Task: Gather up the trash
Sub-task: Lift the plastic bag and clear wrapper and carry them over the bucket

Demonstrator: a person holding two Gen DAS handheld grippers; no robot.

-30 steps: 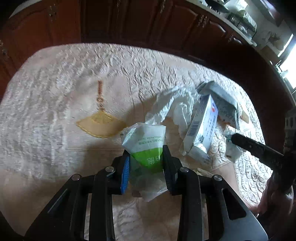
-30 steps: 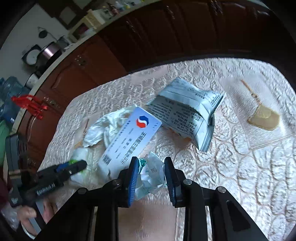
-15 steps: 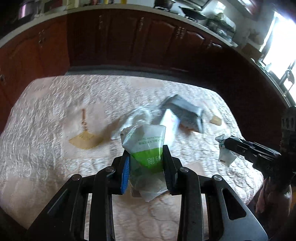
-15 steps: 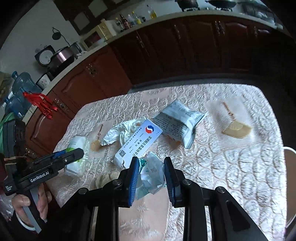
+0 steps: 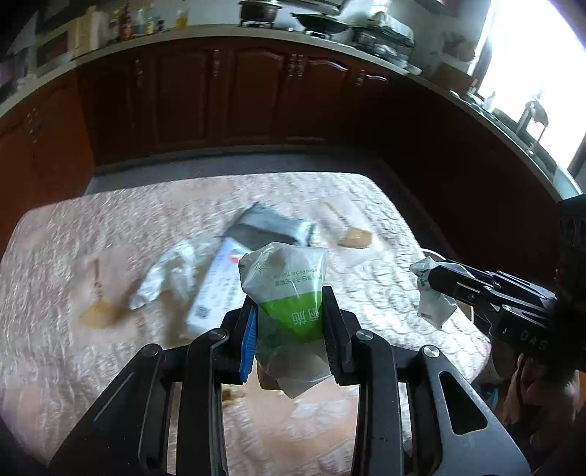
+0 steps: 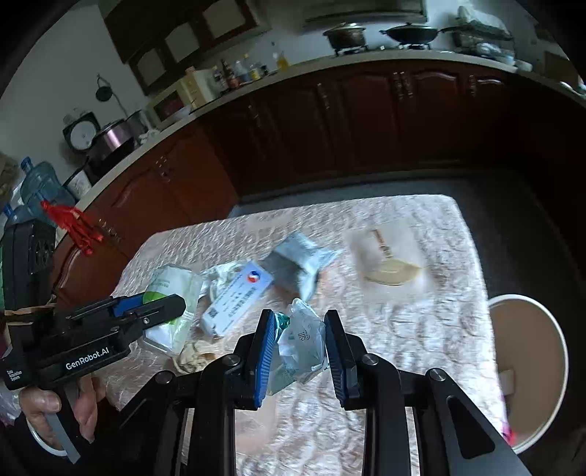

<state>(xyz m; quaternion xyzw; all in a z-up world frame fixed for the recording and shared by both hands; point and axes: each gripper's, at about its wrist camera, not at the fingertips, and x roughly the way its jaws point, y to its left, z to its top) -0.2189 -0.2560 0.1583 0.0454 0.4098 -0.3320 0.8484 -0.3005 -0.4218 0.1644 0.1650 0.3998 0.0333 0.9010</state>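
Left tool [image 5: 289, 322], lower centre of its frame, clamps a green-and-white packet [image 5: 287, 289] above the counter [image 5: 55, 348]. Right tool [image 6: 298, 344], lower centre of its view, grips a crumpled wrapper [image 6: 304, 340]. Mid-frame on the counter lie a white box [image 6: 238, 298] and a grey pouch [image 6: 298, 261]. A bucket [image 6: 527, 369] stands at right.

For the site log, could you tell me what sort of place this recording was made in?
Most likely a home kitchen: pots sit on a stove along the counter, wooden cabinets run beneath it, and a table with a patterned cloth stands in front.
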